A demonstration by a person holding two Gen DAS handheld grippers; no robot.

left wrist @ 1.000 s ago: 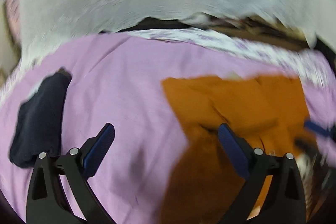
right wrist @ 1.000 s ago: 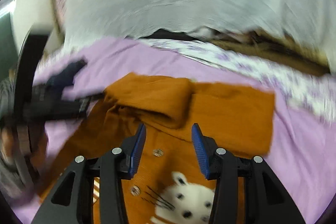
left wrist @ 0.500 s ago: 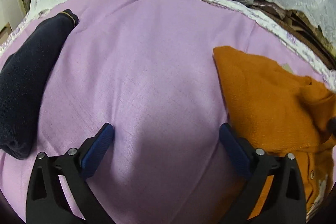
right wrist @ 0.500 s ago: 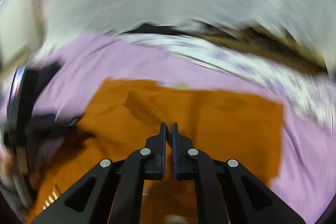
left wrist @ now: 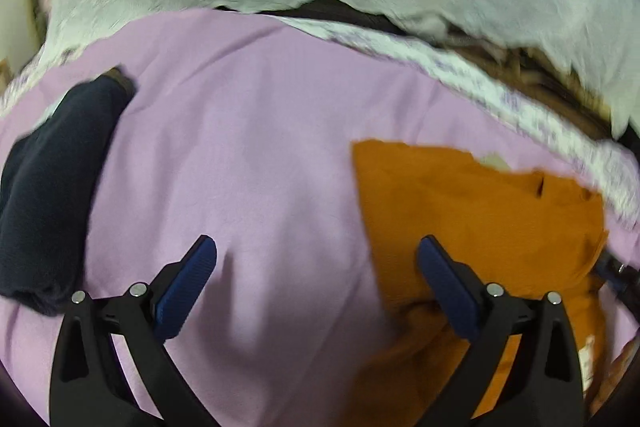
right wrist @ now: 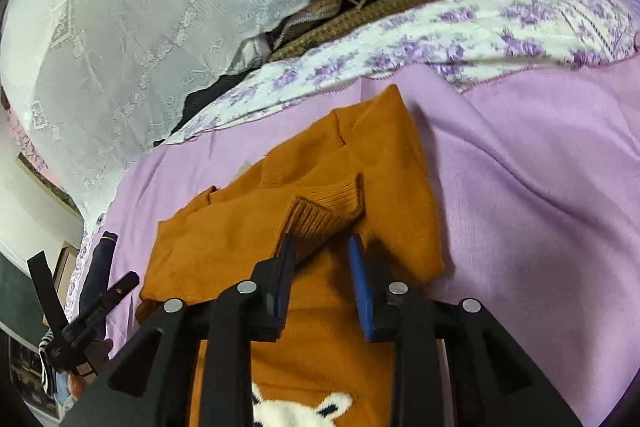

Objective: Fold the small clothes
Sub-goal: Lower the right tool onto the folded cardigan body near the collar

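The right gripper (right wrist: 322,251) is partly open, its left finger touching the ribbed cuff (right wrist: 320,217) of the orange sweater (right wrist: 248,227) on the purple bed cover (right wrist: 540,187). The left gripper (left wrist: 316,259) is wide apart, holding nothing, over the sweater's left edge.

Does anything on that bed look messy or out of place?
Only the orange sweater: its ribbed cuff lies crumpled across the body, just ahead of the right gripper, whose jaws are open. The dark roll lies tidy on the purple sheet.
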